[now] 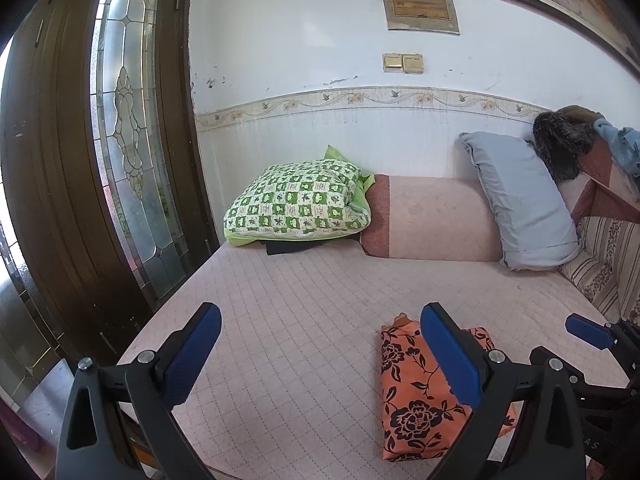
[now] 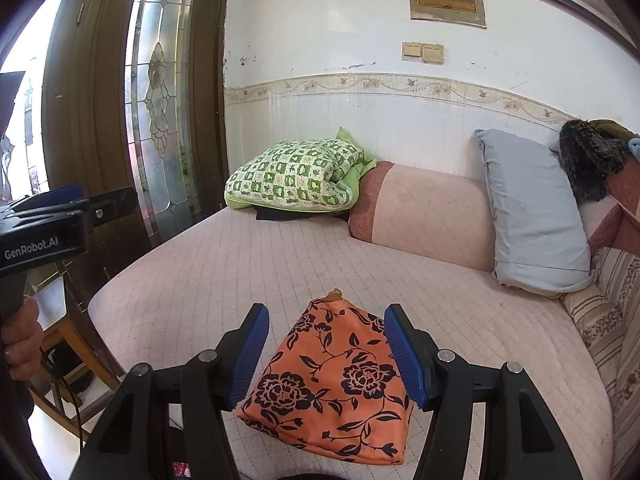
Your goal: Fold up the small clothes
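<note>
A folded orange cloth with black flowers [image 2: 332, 380] lies flat on the pink quilted bed [image 2: 224, 272], near its front edge. My right gripper [image 2: 327, 314] hovers over the cloth, open, a blue pad on either side of the cloth and neither pressing on it. My left gripper [image 1: 320, 316] is open over bare quilt just left of the orange cloth [image 1: 404, 400]; its right finger [image 1: 448, 352] hides part of the cloth. The right gripper's blue finger [image 1: 588, 332] shows at the right edge. In the right wrist view the left gripper [image 2: 72, 208] appears at far left, held by a hand [image 2: 20, 340].
At the back lie a green checked pillow [image 1: 296, 204], a pink bolster [image 1: 436, 220] and a grey-blue pillow [image 1: 524, 204]. A striped cushion [image 1: 612, 264] and a dark furry thing [image 1: 560, 144] are at the right. A wooden door with patterned glass [image 1: 128, 140] stands left of the bed.
</note>
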`<state>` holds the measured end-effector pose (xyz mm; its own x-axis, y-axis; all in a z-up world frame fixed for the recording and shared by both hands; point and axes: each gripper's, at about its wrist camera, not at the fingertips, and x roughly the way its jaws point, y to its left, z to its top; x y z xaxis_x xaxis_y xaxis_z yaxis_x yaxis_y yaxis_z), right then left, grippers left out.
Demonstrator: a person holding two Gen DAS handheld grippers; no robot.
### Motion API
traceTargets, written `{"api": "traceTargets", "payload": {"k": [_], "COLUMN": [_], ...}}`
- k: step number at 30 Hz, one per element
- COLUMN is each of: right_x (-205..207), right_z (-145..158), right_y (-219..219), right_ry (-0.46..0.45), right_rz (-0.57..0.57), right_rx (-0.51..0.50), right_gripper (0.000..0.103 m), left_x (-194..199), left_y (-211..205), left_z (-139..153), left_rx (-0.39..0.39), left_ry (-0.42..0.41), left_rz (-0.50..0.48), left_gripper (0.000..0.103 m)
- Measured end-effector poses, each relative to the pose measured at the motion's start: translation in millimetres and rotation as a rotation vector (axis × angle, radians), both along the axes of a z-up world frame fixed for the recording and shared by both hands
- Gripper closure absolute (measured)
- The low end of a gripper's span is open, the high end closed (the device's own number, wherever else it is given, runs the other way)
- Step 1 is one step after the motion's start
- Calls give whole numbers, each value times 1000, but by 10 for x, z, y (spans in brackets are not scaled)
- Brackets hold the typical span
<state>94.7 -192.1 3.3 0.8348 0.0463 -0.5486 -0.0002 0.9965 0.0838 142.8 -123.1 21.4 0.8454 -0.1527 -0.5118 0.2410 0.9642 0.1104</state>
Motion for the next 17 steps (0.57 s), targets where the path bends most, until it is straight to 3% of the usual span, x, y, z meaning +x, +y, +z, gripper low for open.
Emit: {"api": "traceTargets", "payload": {"k": [17], "right_x": [247], "right_z": [-167], "right_y": [-24], "right_ry": [40], "right_rz": [-4], "right_rx": [12], "right_gripper": [39], "left_x": [251], "left_y": [-88], "left_z": [-149], "left_rx": [-10], "left_ry": [31], "left_rz": [-33], "left_gripper": [3]}}
